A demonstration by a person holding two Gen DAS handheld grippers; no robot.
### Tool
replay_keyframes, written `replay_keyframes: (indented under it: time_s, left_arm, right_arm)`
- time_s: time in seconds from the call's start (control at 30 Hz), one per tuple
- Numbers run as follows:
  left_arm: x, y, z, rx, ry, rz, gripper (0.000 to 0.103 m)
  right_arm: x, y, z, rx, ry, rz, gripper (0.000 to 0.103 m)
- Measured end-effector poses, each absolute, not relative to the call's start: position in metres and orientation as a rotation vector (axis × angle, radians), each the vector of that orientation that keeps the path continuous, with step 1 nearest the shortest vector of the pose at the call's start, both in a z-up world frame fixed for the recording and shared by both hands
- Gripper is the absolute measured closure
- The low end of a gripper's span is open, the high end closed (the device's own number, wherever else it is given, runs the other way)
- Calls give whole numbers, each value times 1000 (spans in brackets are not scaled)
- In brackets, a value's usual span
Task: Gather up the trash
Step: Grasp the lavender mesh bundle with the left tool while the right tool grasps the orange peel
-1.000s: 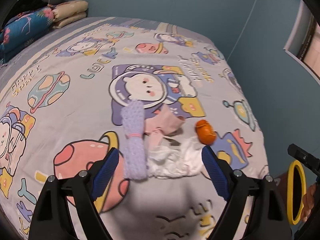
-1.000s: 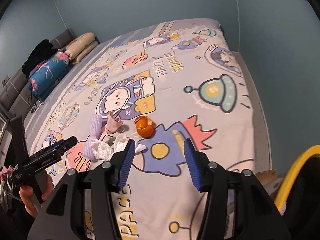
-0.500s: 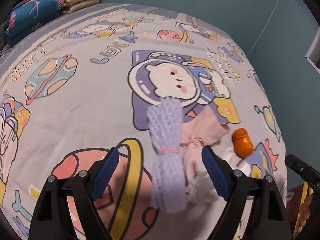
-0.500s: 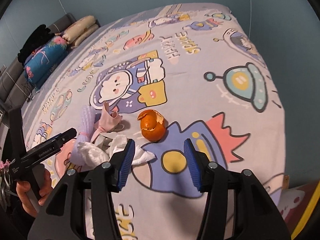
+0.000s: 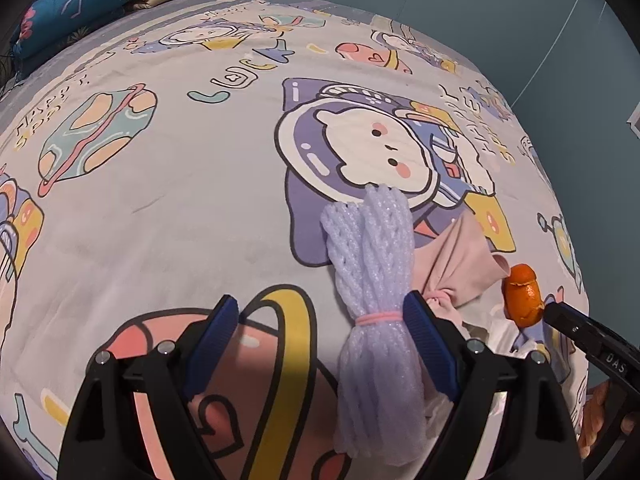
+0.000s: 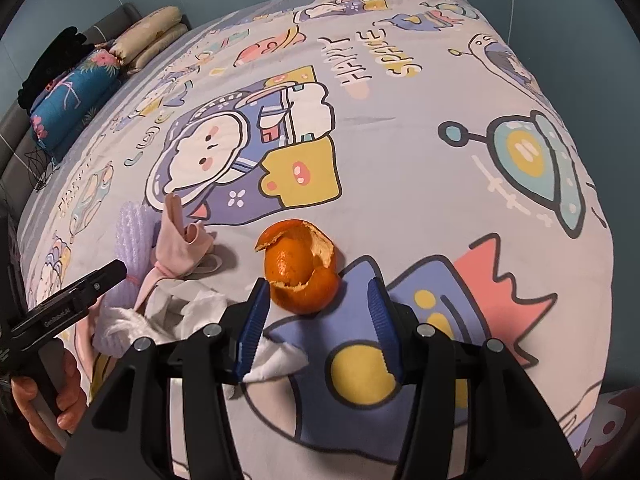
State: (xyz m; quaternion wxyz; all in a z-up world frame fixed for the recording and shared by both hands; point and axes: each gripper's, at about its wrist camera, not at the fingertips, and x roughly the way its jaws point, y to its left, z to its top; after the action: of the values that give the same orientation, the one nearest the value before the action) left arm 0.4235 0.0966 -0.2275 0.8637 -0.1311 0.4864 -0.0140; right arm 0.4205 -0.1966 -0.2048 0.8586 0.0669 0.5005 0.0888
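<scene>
Both tongs dropped closer: right tongs [image 6: 316, 320] open w/ orange peel [image 6: 301, 267] just ahead on the bed [image 6: 400, 152]; left tongs [image 5: 322, 340] open, foam net [image 5: 374, 292] by its right finger. Right should straddle peel fully before closing, avoiding the tissue [image 6: 160, 316].

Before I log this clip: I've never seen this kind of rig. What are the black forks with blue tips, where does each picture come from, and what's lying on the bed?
There is no robot here. A person holds one two-finger gripper in each hand, and a fisheye camera on each looks along its blue-padded fingers. The left gripper is open around the lilac foam-net sleeve with a pink band. The right gripper is open, nearing the orange tangerine peel. Neither holds anything. Also on the cartoon space-print bedsheet: a knotted pink cloth and crumpled white tissue.
</scene>
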Motion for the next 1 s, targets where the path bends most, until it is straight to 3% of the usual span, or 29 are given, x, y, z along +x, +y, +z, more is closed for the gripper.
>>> replay_keyframes:
  time_s: [0.13,0.2,0.3,0.37,0.4,0.7,1.0]
  left_arm:
    - [427,90,-232,-257,1028,-45,27]
    - [429,86,-236,-251,1039,-67,36]
    - [429,80,-236,-239,1039,-91,53]
    - [429,75,-235,-235,1037,-120,74]
    - [428,74,-234,-236,1034,-129,76]
    - [421,85,-225,-282,1013,-126,81]
    - [402,88,-221,-324,1007,-136,81]
  right_arm:
    - [427,-192,-210,137,1055,190,52]
    - [431,-188,-212,127,1055,194,51]
    - [434,-180,-214,115,1058,207,52]
    - [434,-172,-214,91,1058,214,54]
    - [434,-169,-215,84,1059,218,58]
    - [436,-154,-212,25,1030,209,74]
    - [405,-153,-204,59,1027,237,75]
